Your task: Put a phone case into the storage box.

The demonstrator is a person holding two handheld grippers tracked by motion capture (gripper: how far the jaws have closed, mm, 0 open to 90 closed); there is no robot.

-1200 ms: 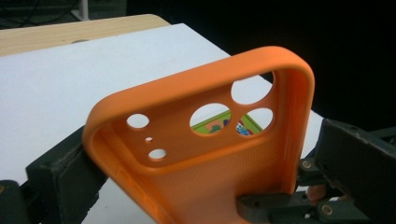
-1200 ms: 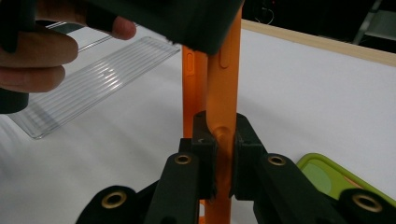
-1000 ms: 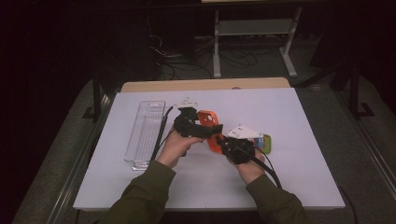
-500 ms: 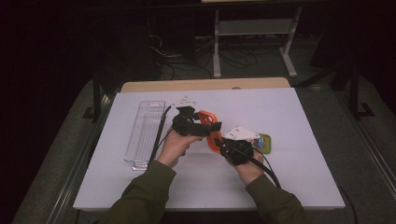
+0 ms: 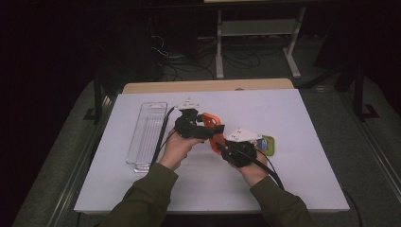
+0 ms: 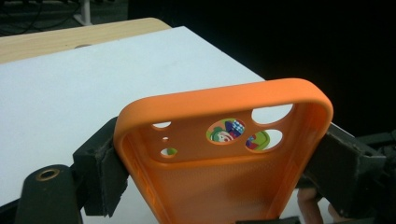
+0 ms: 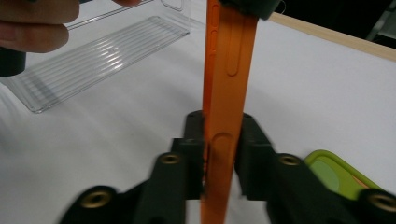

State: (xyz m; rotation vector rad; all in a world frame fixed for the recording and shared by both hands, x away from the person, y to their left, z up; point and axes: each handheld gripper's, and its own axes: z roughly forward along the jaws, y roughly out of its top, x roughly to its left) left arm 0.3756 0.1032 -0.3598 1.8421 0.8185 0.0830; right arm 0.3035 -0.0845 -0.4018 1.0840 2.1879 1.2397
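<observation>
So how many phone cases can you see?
2. The orange phone case is held up between the left gripper and the right gripper. The green phone case lies on the table, partly hidden behind the right gripper.

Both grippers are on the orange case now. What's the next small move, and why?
Probably open the right gripper fully and back it off. The left gripper is clamped across the orange case, while the right jaws have just been opening with the case edge between them, so the handover looks nearly done.

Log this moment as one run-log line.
stage: handover | left tongs: shut on orange phone case | right tongs: jaws just opening, case edge between | clear tray: table, left
</observation>
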